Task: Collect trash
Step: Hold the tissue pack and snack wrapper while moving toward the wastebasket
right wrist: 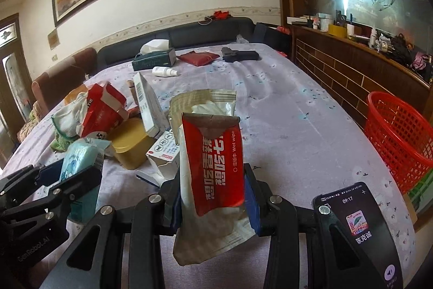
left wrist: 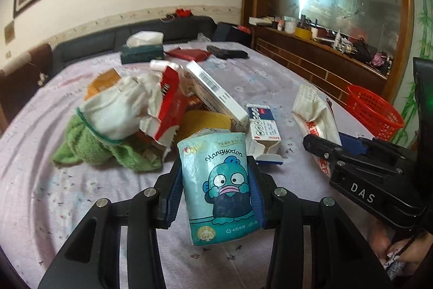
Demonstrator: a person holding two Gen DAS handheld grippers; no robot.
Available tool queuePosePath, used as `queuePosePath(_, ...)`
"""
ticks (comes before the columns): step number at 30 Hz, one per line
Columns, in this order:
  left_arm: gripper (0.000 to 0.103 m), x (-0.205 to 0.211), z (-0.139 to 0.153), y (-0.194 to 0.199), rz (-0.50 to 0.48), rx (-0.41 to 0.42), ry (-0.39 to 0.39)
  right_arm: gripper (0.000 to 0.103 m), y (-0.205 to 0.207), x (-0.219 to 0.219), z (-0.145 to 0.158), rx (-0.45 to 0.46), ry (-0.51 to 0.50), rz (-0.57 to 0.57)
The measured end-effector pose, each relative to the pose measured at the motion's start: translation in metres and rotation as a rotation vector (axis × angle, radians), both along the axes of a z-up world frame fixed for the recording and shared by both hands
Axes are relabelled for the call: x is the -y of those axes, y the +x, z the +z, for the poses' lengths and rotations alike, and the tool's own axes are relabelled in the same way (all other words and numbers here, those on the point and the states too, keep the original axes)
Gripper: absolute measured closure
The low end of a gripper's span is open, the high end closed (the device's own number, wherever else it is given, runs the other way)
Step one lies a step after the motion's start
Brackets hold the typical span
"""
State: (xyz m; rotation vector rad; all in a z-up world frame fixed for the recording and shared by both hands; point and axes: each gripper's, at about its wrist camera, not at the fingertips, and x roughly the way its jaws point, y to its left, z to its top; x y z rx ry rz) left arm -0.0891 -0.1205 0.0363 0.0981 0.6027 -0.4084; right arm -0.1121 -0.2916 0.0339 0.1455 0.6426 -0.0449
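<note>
My left gripper (left wrist: pixel 215 188) is shut on a teal Hangyodon tissue pack (left wrist: pixel 216 186), held upright above the table; it also shows at the left of the right wrist view (right wrist: pixel 78 161). My right gripper (right wrist: pixel 213 194) is shut on a red and white wet wipe packet (right wrist: pixel 213 167), which also shows at the right of the left wrist view (left wrist: pixel 316 123). A pile of trash lies on the lilac tablecloth (left wrist: pixel 270 80): a torn red packet (left wrist: pixel 167 102), a white box (left wrist: pixel 213 91), a small carton (left wrist: pixel 262 126), a yellow tin (right wrist: pixel 130 142) and white wrapping (left wrist: pixel 116 110).
A red plastic basket (right wrist: pixel 397 137) stands off the table's right edge, also in the left wrist view (left wrist: pixel 373 110). A green cloth (left wrist: pixel 102 151) lies by the pile. A tissue box (right wrist: pixel 154 58), red pouch (right wrist: pixel 199 57), black case (right wrist: pixel 239 54) and white bottle (right wrist: pixel 165 71) lie at the far end. A phone (right wrist: pixel 357 229) is mounted on my right gripper.
</note>
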Motion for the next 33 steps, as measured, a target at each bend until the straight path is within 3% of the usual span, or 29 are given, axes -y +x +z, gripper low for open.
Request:
queuePosePath(7, 0.061, -0.006, 0.004, -0.001, 0.064, 0.012, -0.016, 0.062, -0.002, -0.001, 0.003, 0.008, 0.017, 0.045)
queuePosePath(11, 0.061, -0.014, 0.005, 0.002, 0.116, -0.047, -0.052, 0.062, -0.017, 0.007, 0.012, 0.008, 0.098, 0.091)
queuePosePath(15, 0.061, -0.012, 0.017, -0.004, 0.126, -0.046, -0.077, 0.062, -0.031, 0.026, 0.021, -0.002, 0.197, 0.118)
queuePosePath(24, 0.061, 0.028, 0.042, -0.016, 0.090, 0.004, -0.021, 0.062, -0.068, 0.059, 0.042, 0.074, 0.296, 0.123)
queuePosePath(33, 0.061, 0.050, 0.043, -0.022, 0.074, 0.029, 0.042, 0.061, -0.077, 0.064, 0.051, 0.101, 0.306, 0.121)
